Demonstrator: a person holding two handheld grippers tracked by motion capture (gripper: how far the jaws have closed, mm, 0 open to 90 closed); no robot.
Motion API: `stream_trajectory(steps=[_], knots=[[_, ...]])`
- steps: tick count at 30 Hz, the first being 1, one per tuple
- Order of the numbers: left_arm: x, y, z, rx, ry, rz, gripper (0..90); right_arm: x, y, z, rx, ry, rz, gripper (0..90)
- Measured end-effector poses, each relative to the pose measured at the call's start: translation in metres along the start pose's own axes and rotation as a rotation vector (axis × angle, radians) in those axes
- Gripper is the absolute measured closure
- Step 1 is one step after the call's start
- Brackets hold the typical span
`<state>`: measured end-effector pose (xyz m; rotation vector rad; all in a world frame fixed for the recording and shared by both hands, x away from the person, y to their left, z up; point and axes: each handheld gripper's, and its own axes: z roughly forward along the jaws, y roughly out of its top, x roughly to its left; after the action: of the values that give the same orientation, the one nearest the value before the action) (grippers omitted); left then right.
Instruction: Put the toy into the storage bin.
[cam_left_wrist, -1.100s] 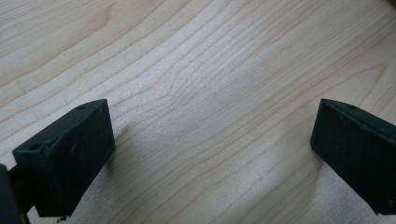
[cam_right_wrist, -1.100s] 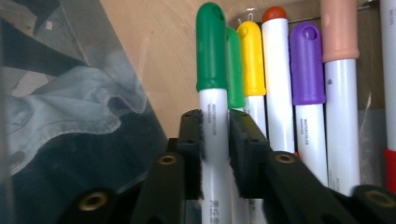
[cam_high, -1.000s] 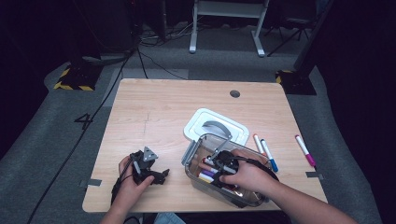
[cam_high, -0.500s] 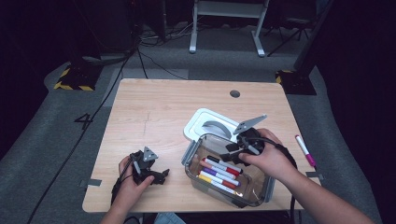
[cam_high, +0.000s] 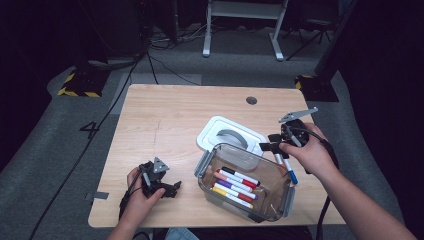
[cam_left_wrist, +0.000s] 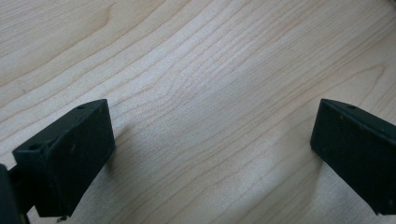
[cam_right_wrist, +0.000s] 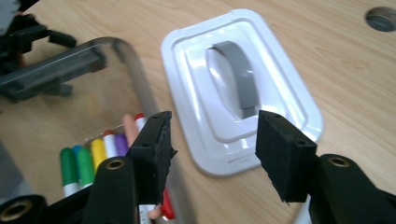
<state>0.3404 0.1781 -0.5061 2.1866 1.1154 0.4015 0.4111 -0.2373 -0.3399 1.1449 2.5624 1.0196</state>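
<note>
My right tool (cam_high: 274, 147) had just been opening with nothing between its jaws, above the loose markers (cam_high: 286, 165) beside the clear box (cam_high: 242, 187) — best approached squarely, mid-barrel — my left tool (cam_high: 167, 188) released on the surface (cam_high: 175, 115).

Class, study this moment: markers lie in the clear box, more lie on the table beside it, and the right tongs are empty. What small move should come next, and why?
Probably lower the right tongs onto the blue-capped marker lying on the table just right of the clear box. Their jaws have just been opening with nothing between them, several markers already lie in the box, and the white lid is off.
</note>
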Motion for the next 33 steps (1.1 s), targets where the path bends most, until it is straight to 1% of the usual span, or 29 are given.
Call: stream_trajectory(steps=[5,6,7,8,9,10,14,15,16,22,23,25,28,29,33], knots=[[0.000,0.000,0.000,0.000,0.000,0.000,0.1,-0.025,-0.006,-0.002,-0.005,-0.060,0.057,46.7],[0.000,0.000,0.000,0.000,0.000,0.000,0.1,-0.029,-0.008,-0.002,-0.001,-0.068,0.077,46.8],[0.000,0.000,0.000,0.000,0.000,0.000,0.1,-0.039,-0.012,-0.001,0.001,-0.085,0.094,47.3],[0.000,0.000,0.000,0.000,0.000,0.000,0.1,-0.039,-0.012,-0.001,0.001,-0.085,0.094,47.3],[0.000,0.000,0.000,0.000,0.000,0.000,0.1,-0.048,-0.017,0.001,0.016,-0.104,0.122,47.6],[0.000,0.000,0.000,0.000,0.000,0.000,0.1,-0.048,-0.017,0.001,0.016,-0.104,0.122,47.6],[0.000,0.000,0.000,0.000,0.000,0.000,0.2,-0.065,-0.029,0.004,0.039,-0.136,0.163,48.3],[0.000,0.000,0.000,0.000,0.000,0.000,0.2,-0.073,-0.035,0.006,0.050,-0.154,0.179,48.7],[0.000,0.000,0.000,0.000,0.000,0.000,0.2,-0.073,-0.035,0.006,0.050,-0.154,0.179,48.7],[0.000,0.000,0.000,0.000,0.000,0.000,0.2,-0.091,-0.055,0.016,0.103,-0.182,0.226,49.8],[0.000,0.000,0.000,0.000,0.000,0.000,0.2,-0.094,-0.061,0.019,0.118,-0.188,0.234,50.0],[0.000,0.000,0.000,0.000,0.000,0.000,0.1,-0.096,-0.064,0.021,0.125,-0.187,0.241,50.1],[0.000,0.000,0.000,0.000,0.000,0.000,0.1,-0.099,-0.074,0.028,0.155,-0.188,0.255,50.2],[0.000,0.000,0.000,0.000,0.000,0.000,0.1,-0.099,-0.074,0.028,0.155,-0.188,0.255,50.2],[0.000,0.000,0.000,0.000,0.000,0.000,0.2,-0.101,-0.081,0.035,0.184,-0.190,0.261,50.5]])
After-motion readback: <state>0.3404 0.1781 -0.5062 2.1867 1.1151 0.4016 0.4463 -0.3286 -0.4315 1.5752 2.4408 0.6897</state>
